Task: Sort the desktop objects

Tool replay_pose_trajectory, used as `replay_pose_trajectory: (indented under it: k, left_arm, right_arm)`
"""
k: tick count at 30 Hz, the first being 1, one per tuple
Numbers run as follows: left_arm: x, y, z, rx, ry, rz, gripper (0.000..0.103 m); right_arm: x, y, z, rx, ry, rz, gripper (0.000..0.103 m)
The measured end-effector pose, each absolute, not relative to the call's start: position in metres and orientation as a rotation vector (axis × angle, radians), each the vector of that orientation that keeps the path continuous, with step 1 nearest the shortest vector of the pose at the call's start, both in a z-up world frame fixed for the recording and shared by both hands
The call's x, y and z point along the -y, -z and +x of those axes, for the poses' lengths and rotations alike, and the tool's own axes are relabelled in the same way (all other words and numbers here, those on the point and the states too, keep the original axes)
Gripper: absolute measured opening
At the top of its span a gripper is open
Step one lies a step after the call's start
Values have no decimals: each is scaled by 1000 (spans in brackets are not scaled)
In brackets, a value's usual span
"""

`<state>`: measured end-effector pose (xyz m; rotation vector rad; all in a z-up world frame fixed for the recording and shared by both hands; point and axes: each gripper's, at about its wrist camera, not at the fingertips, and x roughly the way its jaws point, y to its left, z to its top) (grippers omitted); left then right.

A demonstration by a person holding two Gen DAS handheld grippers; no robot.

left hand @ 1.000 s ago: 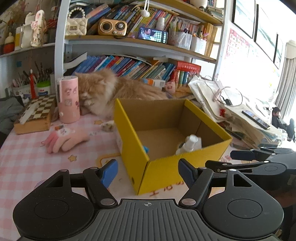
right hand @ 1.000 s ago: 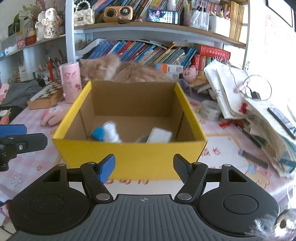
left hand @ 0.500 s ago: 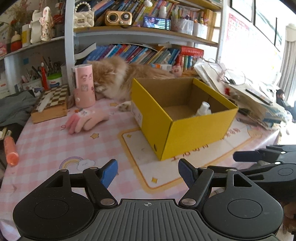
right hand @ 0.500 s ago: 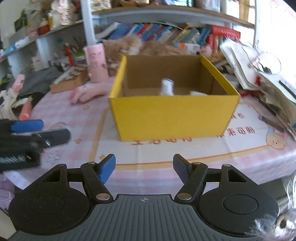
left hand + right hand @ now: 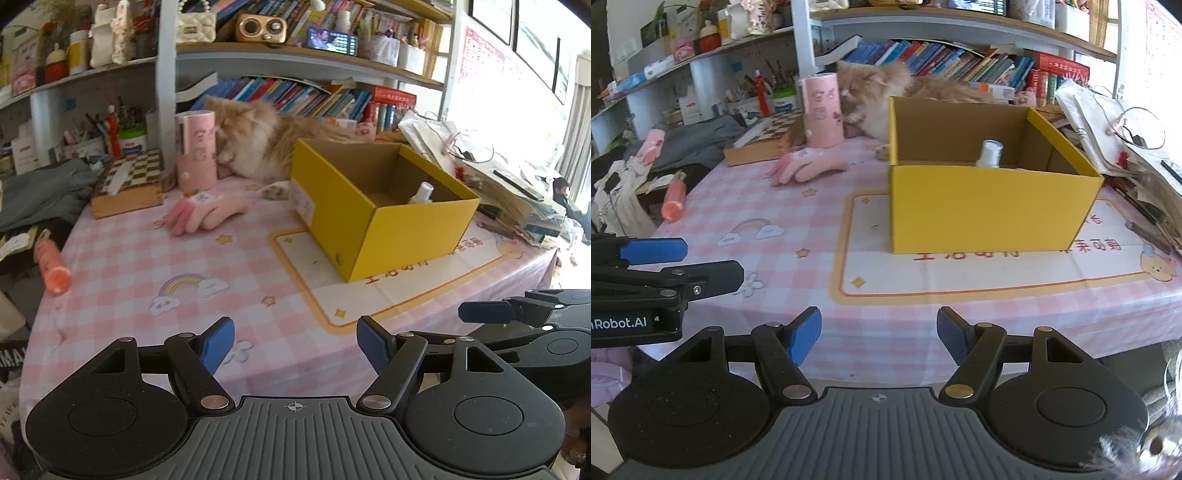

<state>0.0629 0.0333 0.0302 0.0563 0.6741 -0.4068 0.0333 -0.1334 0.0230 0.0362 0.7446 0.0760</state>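
Observation:
A yellow cardboard box (image 5: 413, 240) (image 5: 990, 210) stands open on the pink checked tablecloth, with a white bottle (image 5: 423, 192) (image 5: 989, 153) upright inside. A pink glove (image 5: 205, 214) (image 5: 809, 166) lies left of the box, and an orange tube (image 5: 51, 266) (image 5: 675, 201) rests at the table's left edge. My left gripper (image 5: 295, 345) hovers open and empty over the table's near edge. My right gripper (image 5: 879, 338) is likewise open and empty, well short of the box. Each gripper shows at the side of the other's view.
A fluffy orange cat (image 5: 266, 140) (image 5: 886, 88) lies behind the box beside a pink cylinder (image 5: 195, 151) (image 5: 822, 109). A chessboard box (image 5: 129, 181) sits at the back left. Stacked papers and books (image 5: 509, 184) crowd the right side. Shelves full of books rise behind.
Both grippers have drawn back from the yellow box toward the table's near edge, so the box looks smaller and more tablecloth shows. The jaws stay as wide as before.

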Motion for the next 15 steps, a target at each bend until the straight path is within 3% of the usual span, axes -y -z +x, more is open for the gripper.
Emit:
replay_pose_trajectory:
  k: [15]
  left_arm:
    - [-94,-27,47,-697,308,19,75]
  right_arm:
    - [69,-13,33,-763,-188,-6,67]
